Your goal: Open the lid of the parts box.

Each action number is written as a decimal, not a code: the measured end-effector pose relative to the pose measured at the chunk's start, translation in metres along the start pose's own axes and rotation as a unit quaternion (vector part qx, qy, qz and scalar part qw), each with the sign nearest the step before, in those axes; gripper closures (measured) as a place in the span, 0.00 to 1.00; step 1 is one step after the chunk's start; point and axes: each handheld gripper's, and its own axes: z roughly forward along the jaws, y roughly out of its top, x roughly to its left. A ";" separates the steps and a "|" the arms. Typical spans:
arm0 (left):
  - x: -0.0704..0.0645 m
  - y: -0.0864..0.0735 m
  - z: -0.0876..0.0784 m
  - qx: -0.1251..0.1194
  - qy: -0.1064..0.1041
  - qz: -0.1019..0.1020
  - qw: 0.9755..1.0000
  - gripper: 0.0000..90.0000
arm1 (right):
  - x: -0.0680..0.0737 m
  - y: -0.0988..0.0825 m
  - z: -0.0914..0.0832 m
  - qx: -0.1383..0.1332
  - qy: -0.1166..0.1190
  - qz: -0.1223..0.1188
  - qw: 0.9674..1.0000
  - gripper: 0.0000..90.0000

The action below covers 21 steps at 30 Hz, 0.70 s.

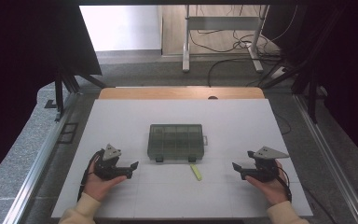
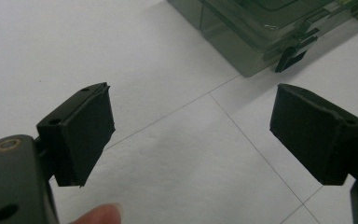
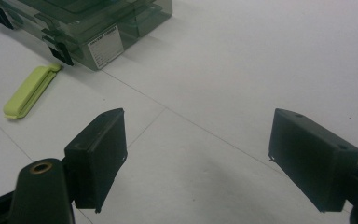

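A smoky green, see-through compartment box (image 1: pixel 176 142) with its lid down lies at the middle of the white table; its latches face the near edge. It also appears in the left gripper view (image 2: pixel 265 32) and the right gripper view (image 3: pixel 79 28). A small yellow-green clip (image 1: pixel 196 172) lies just in front of the box, lying flat (image 3: pixel 30 91). My left gripper (image 1: pixel 133 168) rests near the table's front left, jaws wide apart with nothing between them (image 2: pixel 191 135). My right gripper (image 1: pixel 237 169) rests at the front right, also open and holding nothing (image 3: pixel 196 158).
The white table top (image 1: pixel 121 121) has a wooden strip (image 1: pixel 182 93) at its far edge. Metal rails (image 1: pixel 37 163) run along both sides. Beyond the table stand a metal frame (image 1: pixel 223 28) and floor cables (image 1: pixel 242 46).
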 end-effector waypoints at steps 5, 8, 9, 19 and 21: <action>0.001 0.001 -0.001 -0.001 0.000 -0.006 1.000 0.16 | 0.000 -0.001 -0.002 -0.004 0.002 0.003 1.000 0.22; 0.001 0.001 -0.001 -0.002 0.000 -0.009 1.000 0.17 | 0.001 -0.001 -0.003 -0.006 0.002 0.005 1.000 0.22; 0.002 0.002 -0.001 -0.002 0.000 -0.009 1.000 0.17 | 0.000 -0.001 -0.002 -0.006 0.003 0.004 1.000 0.22; 0.002 -0.001 -0.002 0.003 -0.002 -0.009 1.000 0.17 | -0.001 0.001 0.003 -0.002 0.004 -0.001 1.000 0.23; 0.002 -0.002 -0.002 0.004 -0.003 -0.008 1.000 0.17 | 0.001 0.001 0.002 0.000 0.003 -0.003 1.000 0.23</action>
